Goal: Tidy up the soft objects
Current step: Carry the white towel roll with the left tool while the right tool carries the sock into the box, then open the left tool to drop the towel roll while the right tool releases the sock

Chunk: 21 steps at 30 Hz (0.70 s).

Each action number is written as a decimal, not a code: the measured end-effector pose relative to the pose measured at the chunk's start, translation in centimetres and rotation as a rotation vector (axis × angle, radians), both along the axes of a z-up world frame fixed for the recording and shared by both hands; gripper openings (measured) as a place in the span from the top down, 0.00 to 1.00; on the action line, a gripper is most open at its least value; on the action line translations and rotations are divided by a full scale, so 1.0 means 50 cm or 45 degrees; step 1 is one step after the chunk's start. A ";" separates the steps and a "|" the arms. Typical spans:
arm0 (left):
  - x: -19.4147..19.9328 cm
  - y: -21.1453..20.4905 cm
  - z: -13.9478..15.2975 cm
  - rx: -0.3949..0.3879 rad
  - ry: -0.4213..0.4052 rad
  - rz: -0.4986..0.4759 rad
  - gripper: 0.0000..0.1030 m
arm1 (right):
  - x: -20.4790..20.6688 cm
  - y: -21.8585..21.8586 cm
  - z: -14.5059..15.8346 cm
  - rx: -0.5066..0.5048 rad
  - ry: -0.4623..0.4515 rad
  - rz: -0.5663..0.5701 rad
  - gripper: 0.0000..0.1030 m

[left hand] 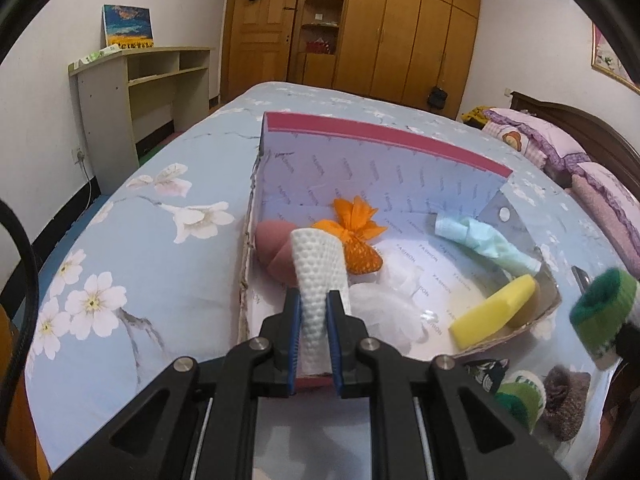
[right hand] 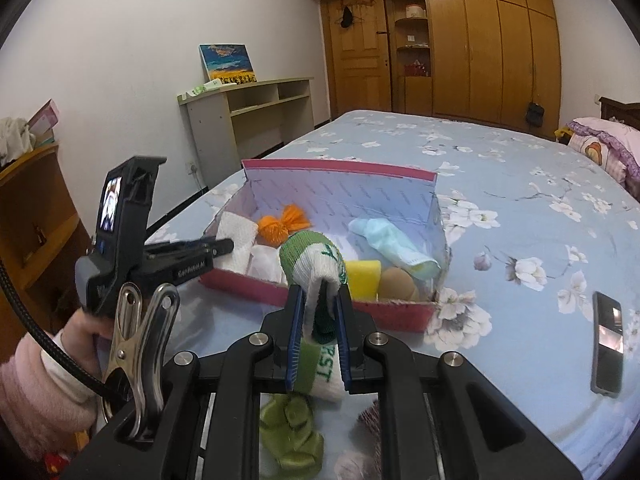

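Observation:
My left gripper (left hand: 313,300) is shut on a white textured cloth roll (left hand: 318,268), holding it over the near left part of the pink-rimmed box (left hand: 384,138). Inside the box lie a pink sponge (left hand: 274,248), an orange mesh pouch (left hand: 358,236), a pale green cloth (left hand: 484,242), a yellow sponge (left hand: 494,310) and white mesh (left hand: 396,304). My right gripper (right hand: 319,294) is shut on a green and white rolled sock (right hand: 312,260), just in front of the box (right hand: 320,294). In the right wrist view the left gripper (right hand: 226,246) reaches in from the left with the white roll (right hand: 240,240).
The box sits on a bed with a blue floral sheet (right hand: 520,184). A green sock (left hand: 520,398) and a brown knitted item (left hand: 566,404) lie in front of the box. A phone (right hand: 608,338) lies to the right. Pillows (left hand: 536,140) are at the far right. A person's hand (right hand: 76,332) grips the left tool.

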<state>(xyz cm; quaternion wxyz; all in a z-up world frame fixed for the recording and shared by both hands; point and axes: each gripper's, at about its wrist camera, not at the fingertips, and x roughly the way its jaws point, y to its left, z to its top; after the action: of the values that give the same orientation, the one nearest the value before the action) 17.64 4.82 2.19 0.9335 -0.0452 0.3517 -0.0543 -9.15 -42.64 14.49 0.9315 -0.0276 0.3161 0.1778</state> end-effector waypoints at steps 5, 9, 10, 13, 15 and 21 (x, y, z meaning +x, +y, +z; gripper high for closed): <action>-0.007 -0.004 0.000 -0.008 -0.015 0.013 0.87 | 0.048 0.014 0.000 0.015 -0.001 -0.014 0.84; -0.009 -0.003 -0.001 -0.014 -0.009 0.018 0.84 | 0.087 0.019 -0.004 0.028 -0.011 -0.033 0.84; -0.010 -0.002 -0.002 -0.018 -0.007 0.020 0.83 | 0.098 0.020 -0.006 0.033 -0.011 -0.041 0.84; -0.012 -0.002 -0.002 -0.016 -0.009 0.019 0.80 | 0.126 0.019 -0.013 0.052 -0.007 -0.062 0.84; -0.013 -0.003 -0.001 -0.015 -0.011 0.013 0.74 | 0.140 0.018 -0.017 0.055 -0.007 -0.073 0.84; -0.018 -0.014 0.000 0.012 -0.021 0.002 0.62 | 0.173 0.022 -0.039 0.042 0.012 -0.094 0.84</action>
<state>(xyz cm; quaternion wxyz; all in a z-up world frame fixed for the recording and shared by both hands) 16.72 4.10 2.21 0.9366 -0.0407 0.3442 -0.0524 -0.49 -41.52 12.55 0.9363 0.0003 0.3181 0.1487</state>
